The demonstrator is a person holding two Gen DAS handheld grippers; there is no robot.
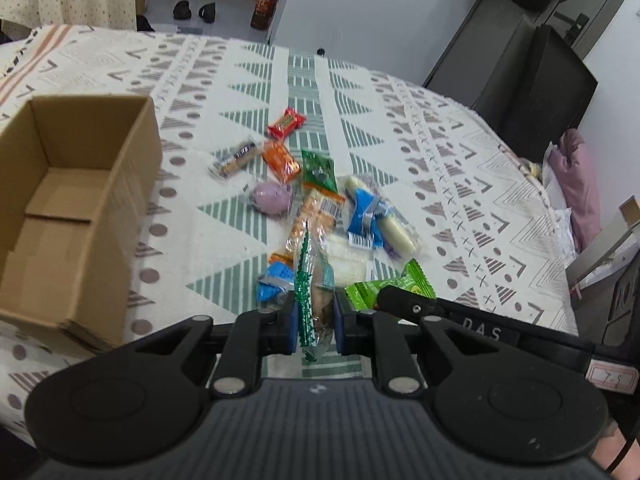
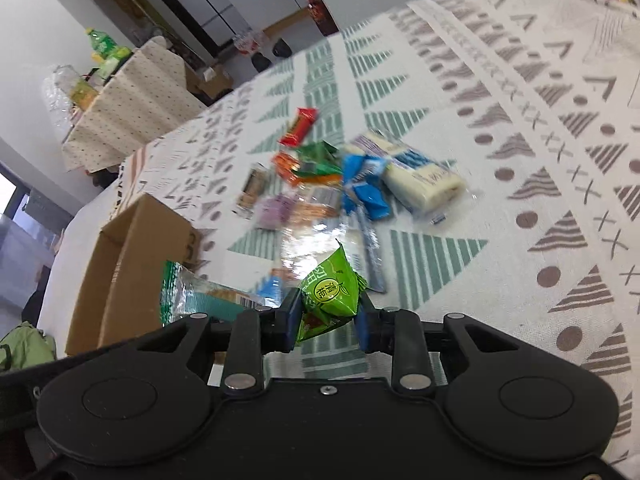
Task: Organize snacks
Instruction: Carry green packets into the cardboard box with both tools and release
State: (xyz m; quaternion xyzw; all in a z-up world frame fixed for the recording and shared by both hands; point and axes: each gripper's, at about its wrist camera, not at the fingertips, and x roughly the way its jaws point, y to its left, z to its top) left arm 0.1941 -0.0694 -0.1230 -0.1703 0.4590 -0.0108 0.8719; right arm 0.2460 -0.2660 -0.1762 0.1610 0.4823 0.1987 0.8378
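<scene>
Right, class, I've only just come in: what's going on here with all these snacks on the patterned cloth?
A person is sorting snacks with a handheld tool in each hand. The left tool is shut on a long green-edged clear packet. The right tool is shut on a bright green packet. The cardboard box stands open to the left, and the part of its inside that shows is empty. Most snacks still lie in a loose pile on the patterned cloth, among them a red packet and a white stick.

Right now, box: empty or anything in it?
Empty as far as shown: the box shows bare cardboard floor; the near corner is hidden.
</scene>
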